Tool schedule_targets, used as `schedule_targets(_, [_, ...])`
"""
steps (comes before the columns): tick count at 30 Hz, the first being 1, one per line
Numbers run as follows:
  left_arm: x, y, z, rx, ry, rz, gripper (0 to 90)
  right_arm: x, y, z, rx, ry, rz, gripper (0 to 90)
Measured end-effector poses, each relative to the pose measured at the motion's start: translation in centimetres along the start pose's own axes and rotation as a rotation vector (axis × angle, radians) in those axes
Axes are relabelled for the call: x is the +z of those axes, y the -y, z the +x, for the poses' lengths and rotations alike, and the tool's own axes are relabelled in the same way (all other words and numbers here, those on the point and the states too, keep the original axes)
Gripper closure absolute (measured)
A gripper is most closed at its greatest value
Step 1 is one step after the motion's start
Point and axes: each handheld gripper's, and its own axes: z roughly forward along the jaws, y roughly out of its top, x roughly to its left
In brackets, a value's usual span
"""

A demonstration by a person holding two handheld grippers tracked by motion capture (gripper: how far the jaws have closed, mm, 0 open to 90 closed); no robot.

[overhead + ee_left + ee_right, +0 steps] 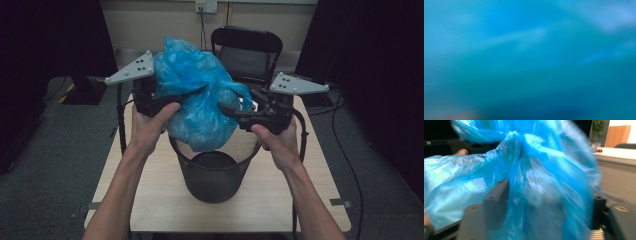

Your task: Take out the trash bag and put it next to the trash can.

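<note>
A crumpled blue plastic bag (200, 95) hangs in the air over a black mesh waste bin (212, 182) that stands on the wooden table (280, 200). My left gripper (162, 97) holds the bag at its left side, its jaw tips buried in the bunched plastic. In the left gripper view the blue bag (530, 60) is a close blur against the camera. My right gripper (227, 109) reaches into the bag from the right. Its jaws stand wide apart, and a knotted bulge of the bag (544, 170) lies loose between my right gripper's (549, 190) jaws.
A black folding chair (247, 50) stands behind the table's far edge. A cable (345, 150) trails over the grey floor at the right. Dark curtains close both sides. The bin sits near the table's middle, with bare tabletop to its left and right.
</note>
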Motion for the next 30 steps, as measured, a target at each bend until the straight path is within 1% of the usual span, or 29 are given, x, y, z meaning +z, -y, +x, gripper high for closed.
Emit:
schedule_targets(1, [-0.5,0.0,0.1,-0.003,0.001,-0.008,88.9,-0.5,0.0,0.0,0.003,0.008,-0.016,27.9])
schedule_targets(2, [-0.9,-0.2,0.0,0.018,-0.024,-0.002,88.9,-0.9,-0.1,0.0,0.005,0.016,-0.022,26.7])
schedule_targets(3, [-0.9,-0.2,0.0,0.018,-0.024,-0.002,88.9,-0.9,-0.1,0.0,0.005,0.016,-0.022,26.7])
schedule_targets(4, [-1.3,-0.3,0.0,0.024,-0.035,0.001,88.9,-1.4,-0.2,-0.1,0.001,0.010,-0.023,23.6])
schedule_targets(5, [-1.6,-0.5,0.1,0.030,-0.041,-0.001,88.8,-1.8,-0.1,-0.2,0.010,0.012,-0.029,21.2])
schedule_targets(6, [-2.3,-0.7,0.4,0.029,-0.051,-0.014,88.8,-2.3,0.1,-0.5,0.020,0.022,-0.037,20.3])
schedule_targets(7, [-2.6,-0.8,0.6,0.024,-0.050,-0.021,88.8,-2.5,0.2,-0.7,0.028,0.021,-0.042,20.3])
schedule_targets(8, [-2.9,-0.9,0.8,0.014,-0.047,-0.036,88.8,-2.5,0.4,-0.8,0.036,0.020,-0.040,20.1])
schedule_targets(9, [-2.9,-0.9,0.8,0.014,-0.047,-0.036,88.8,-2.5,0.4,-0.8,0.036,0.020,-0.040,20.1])
schedule_targets(10, [-3.2,-1.0,0.9,0.006,-0.048,-0.047,88.8,-2.5,0.6,-1.0,0.042,0.021,-0.033,20.0])
schedule_targets(11, [-3.5,-1.1,1.0,0.008,-0.054,-0.056,88.8,-2.2,1.0,-1.2,0.051,0.012,-0.017,19.3])
schedule_targets(12, [-3.6,-1.2,1.1,0.007,-0.059,-0.064,88.8,-1.4,1.5,-1.3,0.056,-0.013,0.028,16.1])
schedule_targets(13, [-3.6,-1.2,1.1,0.007,-0.059,-0.064,88.8,-1.4,1.5,-1.3,0.056,-0.013,0.028,16.1])
schedule_targets(14, [-3.7,-1.4,1.3,0.004,-0.061,-0.074,88.8,-0.4,1.8,-1.0,0.057,-0.043,0.064,15.8])
schedule_targets(15, [-3.7,-1.4,1.3,0.004,-0.061,-0.074,88.7,-0.4,1.8,-1.0,0.057,-0.043,0.064,15.8])
schedule_targets(17, [-3.9,-1.5,1.4,0.000,-0.062,-0.083,88.7,0.4,1.8,-0.6,0.049,-0.036,0.091,15.8])
schedule_targets(18, [-3.9,-1.6,1.5,-0.002,-0.062,-0.081,88.7,0.8,1.7,-0.4,0.048,-0.043,0.102,16.1])
schedule_targets(19, [-4.0,-1.6,1.7,-0.021,-0.050,-0.093,88.7,1.5,1.5,-0.1,0.040,-0.035,0.116,19.2])
schedule_targets(20, [-4.0,-1.5,1.9,-0.031,-0.041,-0.104,88.7,1.8,1.4,0.1,0.046,-0.037,0.117,23.3])
schedule_targets(21, [-4.0,-1.5,1.9,-0.031,-0.041,-0.104,88.7,1.8,1.4,0.1,0.046,-0.037,0.117,23.3])
schedule_targets(22, [-4.0,-1.5,1.9,-0.034,-0.045,-0.105,88.7,2.3,1.2,0.1,0.049,-0.043,0.119,30.5])
schedule_targets(23, [-4.1,-1.4,2.0,-0.035,-0.049,-0.101,88.7,2.7,1.1,0.2,0.038,-0.041,0.124,41.4])
schedule_targets(24, [-4.1,-1.4,2.1,-0.037,-0.049,-0.101,88.7,3.0,1.0,0.2,0.035,-0.027,0.126,46.3])
schedule_targets(25, [-4.2,-1.4,2.2,-0.035,-0.061,-0.098,88.7,3.3,0.9,0.2,0.034,-0.021,0.134,52.5])
schedule_targets(26, [-4.5,-1.4,2.5,-0.031,-0.087,-0.092,88.7,3.9,0.9,0.0,0.043,-0.024,0.138,55.1])
schedule_targets(27, [-4.6,-1.4,2.8,-0.023,-0.120,-0.078,88.7,4.1,1.0,-0.1,0.048,-0.024,0.139,54.8])
schedule_targets(28, [-4.7,-1.4,3.1,-0.016,-0.136,-0.061,88.7,4.2,1.0,-0.1,0.052,-0.024,0.136,52.0])
schedule_targets(29, [-4.7,-1.4,3.1,-0.016,-0.136,-0.061,88.7,4.2,1.0,-0.1,0.052,-0.024,0.136,52.0])
schedule_targets(30, [-4.7,-1.3,3.4,-0.014,-0.144,-0.058,88.7,4.1,1.0,-0.1,0.055,-0.024,0.131,47.9])
